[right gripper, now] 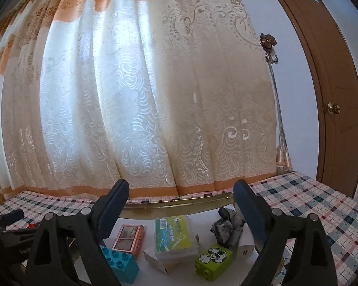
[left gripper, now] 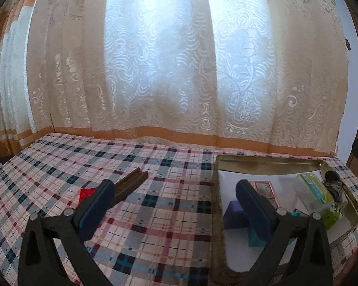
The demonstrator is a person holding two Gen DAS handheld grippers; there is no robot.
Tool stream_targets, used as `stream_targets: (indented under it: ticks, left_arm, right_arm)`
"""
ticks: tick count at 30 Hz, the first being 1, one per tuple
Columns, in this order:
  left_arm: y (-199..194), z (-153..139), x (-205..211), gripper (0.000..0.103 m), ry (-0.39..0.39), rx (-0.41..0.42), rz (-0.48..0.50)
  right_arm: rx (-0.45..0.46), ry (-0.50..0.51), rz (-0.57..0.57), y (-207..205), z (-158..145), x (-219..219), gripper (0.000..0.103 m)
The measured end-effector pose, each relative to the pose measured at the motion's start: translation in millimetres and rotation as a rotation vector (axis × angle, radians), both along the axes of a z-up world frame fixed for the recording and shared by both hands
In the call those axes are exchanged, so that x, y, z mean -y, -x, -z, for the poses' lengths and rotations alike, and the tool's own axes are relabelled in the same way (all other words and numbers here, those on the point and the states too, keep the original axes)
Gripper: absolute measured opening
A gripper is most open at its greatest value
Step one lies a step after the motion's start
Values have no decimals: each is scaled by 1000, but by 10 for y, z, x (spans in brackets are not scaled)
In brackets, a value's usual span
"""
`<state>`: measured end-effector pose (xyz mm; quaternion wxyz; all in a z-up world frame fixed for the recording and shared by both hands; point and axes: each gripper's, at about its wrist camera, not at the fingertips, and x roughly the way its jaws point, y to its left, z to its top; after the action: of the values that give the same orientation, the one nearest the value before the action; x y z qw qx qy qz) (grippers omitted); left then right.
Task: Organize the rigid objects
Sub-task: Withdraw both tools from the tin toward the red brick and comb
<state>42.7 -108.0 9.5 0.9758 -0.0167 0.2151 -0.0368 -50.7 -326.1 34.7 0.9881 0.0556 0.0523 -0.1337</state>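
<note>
Hovering over the checked surface (left gripper: 155,214), both hand-held grippers stand spread with nothing between their pads. The left hand-held gripper (left gripper: 174,197) straddles the near-left wall of a shallow gold tin tray (left gripper: 262,164), which sits toward three o'clock on the cloth with a white floor inside. Out at ten o'clock from that gripper lie a brown ridged bar (left gripper: 131,183) and, just beside it, something small and red (left gripper: 87,193), both outside the tray. The right hand-held gripper (right gripper: 181,202) hangs above the tray's contents: a teal building brick (right gripper: 119,264) at seven o'clock, a copper-framed little case (right gripper: 128,237) just behind it, a clear box with a green label (right gripper: 174,236) in the middle, a lime block with a printed figure (right gripper: 213,261) at five o'clock, a white charger plug (right gripper: 245,245) beside it, and a grey patterned bundle (right gripper: 226,228) at the far right. A purple block (left gripper: 236,217) shows from the left side only.
</note>
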Motion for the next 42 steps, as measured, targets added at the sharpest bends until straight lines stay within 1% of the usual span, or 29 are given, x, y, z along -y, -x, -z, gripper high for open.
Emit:
stream_targets:
  ticks: [3, 6, 15, 27, 30, 34, 39, 42]
  left_arm:
    - [5, 9, -77, 103, 12, -6, -6]
    - [18, 13, -159, 103, 30, -9, -7]
    - [37, 19, -245, 103, 27, -14, -13]
    - [78, 16, -457, 103, 16, -10, -34]
    - [65, 25, -539, 103, 24, -18, -49]
    - [53, 30, -640, 103, 30, -21, -68]
    - [36, 29, -759, 103, 17, -19, -84]
    - [-1, 34, -885, 103, 25, -28, -104]
  right_arm:
    - [-10, -6, 4, 9, 16, -21, 91]
    - [4, -23, 21, 67, 16, -28, 91]
    - [-6, -68, 32, 188, 47, -133, 91]
    - [-4, -22, 56, 250, 32, -382, 91]
    - [-1, 8, 49, 257, 24, -478, 91]
    - [0, 12, 36, 256, 25, -584, 91]
    - [-19, 46, 7, 192, 28, -764, 91]
    - [-30, 51, -10, 153, 37, -865, 91]
